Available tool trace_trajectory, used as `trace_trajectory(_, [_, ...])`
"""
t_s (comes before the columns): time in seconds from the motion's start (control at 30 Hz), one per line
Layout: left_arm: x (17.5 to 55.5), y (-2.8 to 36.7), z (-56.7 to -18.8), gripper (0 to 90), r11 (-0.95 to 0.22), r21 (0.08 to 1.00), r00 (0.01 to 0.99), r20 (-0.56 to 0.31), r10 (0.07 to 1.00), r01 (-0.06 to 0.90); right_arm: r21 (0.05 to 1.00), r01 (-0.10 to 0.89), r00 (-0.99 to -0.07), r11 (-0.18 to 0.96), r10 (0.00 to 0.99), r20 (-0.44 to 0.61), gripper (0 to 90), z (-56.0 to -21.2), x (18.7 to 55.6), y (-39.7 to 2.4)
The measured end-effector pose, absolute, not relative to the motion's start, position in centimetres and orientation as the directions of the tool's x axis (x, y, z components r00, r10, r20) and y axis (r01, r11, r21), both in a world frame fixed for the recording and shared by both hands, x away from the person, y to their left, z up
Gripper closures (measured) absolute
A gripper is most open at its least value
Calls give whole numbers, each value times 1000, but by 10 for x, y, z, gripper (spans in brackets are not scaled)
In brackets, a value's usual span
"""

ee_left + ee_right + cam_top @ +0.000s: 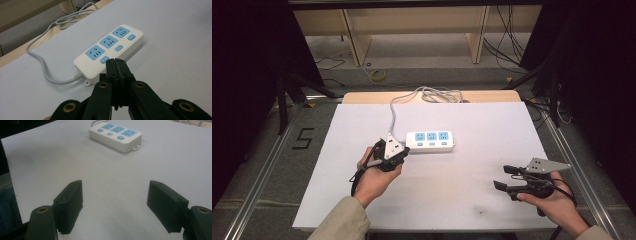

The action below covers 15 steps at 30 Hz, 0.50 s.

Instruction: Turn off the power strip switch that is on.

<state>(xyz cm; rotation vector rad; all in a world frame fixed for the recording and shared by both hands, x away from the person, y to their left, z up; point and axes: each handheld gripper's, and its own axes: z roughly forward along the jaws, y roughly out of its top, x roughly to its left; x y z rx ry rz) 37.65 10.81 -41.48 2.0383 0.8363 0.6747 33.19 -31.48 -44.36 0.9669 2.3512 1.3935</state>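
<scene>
In the high view, a white worktop (432,200) is seen with a white power strip (430,141) lying near its middle, three blue sockets and three blue buttons on its upper face. A grey cable (393,117) runs from the strip's left end toward the far edge, where it is gathered in loose loops. The left hand-held gripper (398,148) is held in the person's left hand (374,177) just beside the strip's left end, its jaws pointed at that end. The right hand-held gripper (506,177) is held in the right hand (557,202) near the right front of the worktop, well apart from the strip, with a clear gap between its two jaws.

In the left gripper view, the left hand-held gripper (116,62) is shown with its jaws pressed together and nothing between them. Their tips lie over the near long edge of the power strip (110,51), close to the nearest blue button (104,59); whether the button is touched cannot be told. The cable (42,67) curves away to the left.

In the right gripper view, the right hand-held gripper (115,188) is seen with its jaws spread wide over bare worktop (112,170), nothing held. The power strip (115,136) lies farther off, near the top of the view.
</scene>
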Motion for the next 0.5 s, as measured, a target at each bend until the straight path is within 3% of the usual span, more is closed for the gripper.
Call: trace_trajectory(0.5, [391,99,-415,897,-471,819,643,172,746,327,848,418,-753,326,647,123,292,-444,332,-314])
